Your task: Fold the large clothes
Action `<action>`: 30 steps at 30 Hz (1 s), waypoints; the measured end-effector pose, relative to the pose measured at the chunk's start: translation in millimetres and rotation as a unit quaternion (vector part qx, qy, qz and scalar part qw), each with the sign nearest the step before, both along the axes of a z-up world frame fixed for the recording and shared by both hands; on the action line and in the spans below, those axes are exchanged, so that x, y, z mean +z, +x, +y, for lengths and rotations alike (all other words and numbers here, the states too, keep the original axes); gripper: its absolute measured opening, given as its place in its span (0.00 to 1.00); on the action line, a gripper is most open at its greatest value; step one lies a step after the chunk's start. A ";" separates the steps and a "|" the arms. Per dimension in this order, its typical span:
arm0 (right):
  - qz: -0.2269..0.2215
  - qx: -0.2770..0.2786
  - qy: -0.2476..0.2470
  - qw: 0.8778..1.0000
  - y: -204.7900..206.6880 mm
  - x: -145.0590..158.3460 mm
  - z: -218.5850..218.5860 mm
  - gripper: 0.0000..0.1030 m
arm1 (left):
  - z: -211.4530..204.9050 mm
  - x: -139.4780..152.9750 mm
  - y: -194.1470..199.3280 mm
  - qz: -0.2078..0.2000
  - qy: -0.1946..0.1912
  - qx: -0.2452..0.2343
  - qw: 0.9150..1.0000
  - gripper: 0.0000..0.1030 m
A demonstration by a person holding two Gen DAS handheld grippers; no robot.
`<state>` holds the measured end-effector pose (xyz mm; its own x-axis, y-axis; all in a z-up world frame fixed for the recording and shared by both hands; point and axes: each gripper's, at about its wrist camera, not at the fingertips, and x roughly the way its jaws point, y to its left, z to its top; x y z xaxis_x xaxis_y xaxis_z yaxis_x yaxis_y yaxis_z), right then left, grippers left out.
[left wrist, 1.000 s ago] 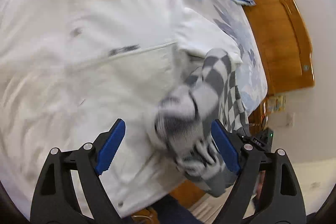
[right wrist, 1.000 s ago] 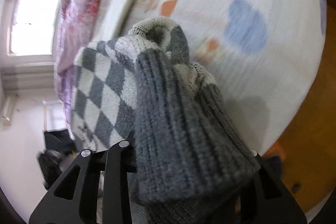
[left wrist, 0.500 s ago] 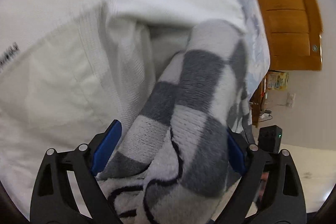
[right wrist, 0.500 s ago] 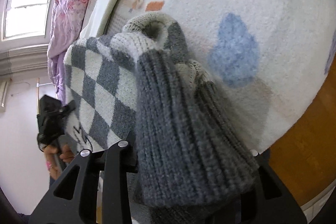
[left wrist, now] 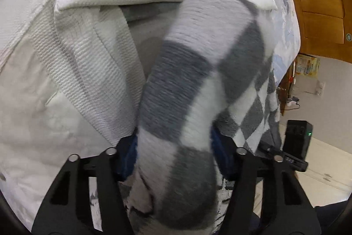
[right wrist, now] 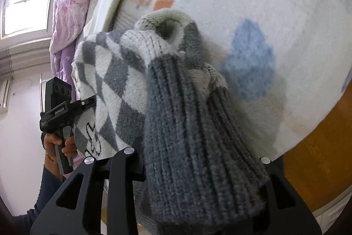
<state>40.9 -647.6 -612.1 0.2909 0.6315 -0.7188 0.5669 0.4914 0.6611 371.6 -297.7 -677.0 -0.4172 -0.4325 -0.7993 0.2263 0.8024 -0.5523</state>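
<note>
We had the checkered sweater [left wrist: 176, 102] bunched at the bed's edge, over the white garment [left wrist: 77, 58]. Our left gripper [left wrist: 173, 155] had just been closing and now pinched its fold; our right gripper [right wrist: 198, 173] clamped its grey ribbed hem [right wrist: 193, 136].

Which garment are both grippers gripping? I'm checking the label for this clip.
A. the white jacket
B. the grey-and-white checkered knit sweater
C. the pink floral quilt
B: the checkered sweater is bunched between the left gripper, whose jaws have just been closing, and its ribbed grey edge fills the right gripper.
</note>
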 end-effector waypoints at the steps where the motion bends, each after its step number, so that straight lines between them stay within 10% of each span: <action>1: -0.007 0.007 -0.008 1.000 2.8 3.8 -3.0 0.32 | -2.3 4.1 -2.5 -0.006 -0.001 0.003 1.000 0.52; 10: -0.093 0.033 -0.131 0.987 38.1 56.2 -100.4 0.32 | -92.8 20.1 16.6 -0.041 -0.075 0.018 0.996 0.50; 20: -0.020 -0.190 -0.098 0.977 -38.8 8.1 -192.6 0.32 | -330.7 14.6 56.8 -0.108 -0.060 -0.172 0.977 0.50; 30: 0.006 -0.171 -0.136 0.976 -37.2 -7.3 -181.3 0.47 | -318.1 28.9 55.6 -0.151 -0.046 -0.157 0.975 0.78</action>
<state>3.7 -828.9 -619.4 0.4407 0.2842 -0.8515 0.7359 0.4288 0.5240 427.3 -615.9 -648.2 -0.2927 -0.3964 -0.8702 0.6163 0.6176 -0.4887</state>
